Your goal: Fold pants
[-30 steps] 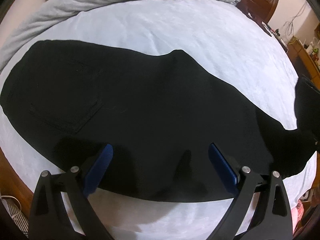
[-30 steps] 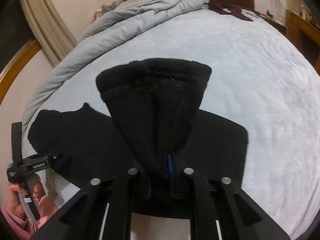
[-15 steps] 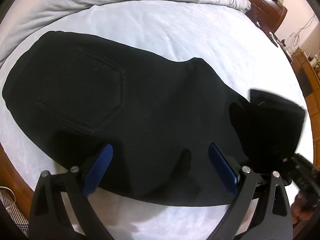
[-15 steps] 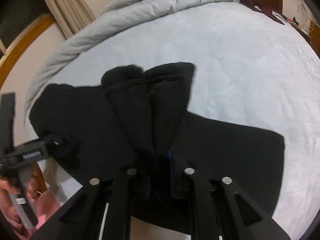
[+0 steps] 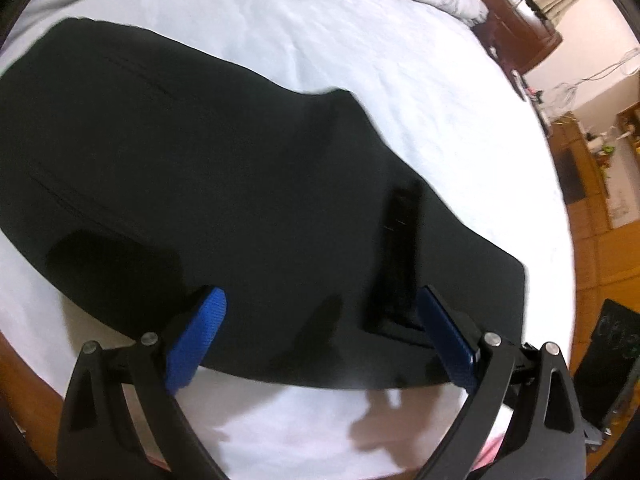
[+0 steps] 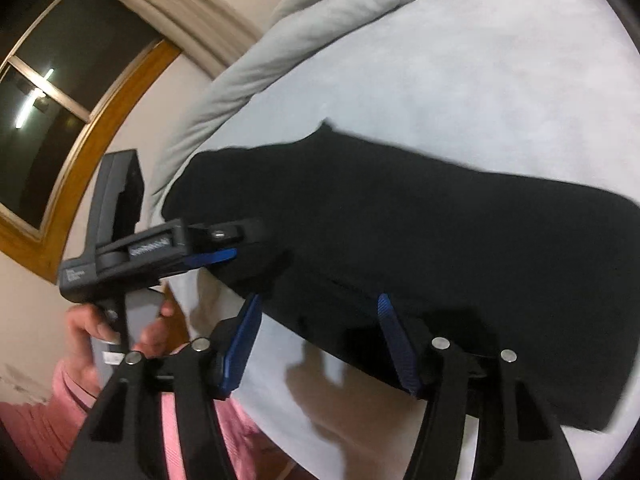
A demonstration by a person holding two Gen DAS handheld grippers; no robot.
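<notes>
The black pants (image 5: 208,168) lie flat on the white bed sheet (image 5: 360,40), folded into one long dark slab (image 6: 440,240). My left gripper (image 5: 320,304) hovers open above their near edge, its blue pads wide apart and touching nothing. A narrow black bar (image 5: 400,248) stands just inside its right finger; I cannot tell what it is. My right gripper (image 6: 320,312) is opening over the pants' near edge. The hem lies between its blue pads (image 6: 240,344) without being pressed. The right wrist view shows the left gripper (image 6: 216,258) side-on, held by a hand (image 6: 88,328).
A rumpled grey duvet (image 6: 320,20) is piled along the far side of the bed. Dark wooden furniture (image 5: 516,36) and a wooden floor (image 5: 592,248) lie beyond the bed's right side. A wood-framed window (image 6: 60,100) is at the left. A pink sleeve (image 6: 36,432) is near the bed edge.
The right gripper, shut on a bunched pant leg before, has let it go and opened. The leg now lies flat on the pants. Both views have swung sideways.
</notes>
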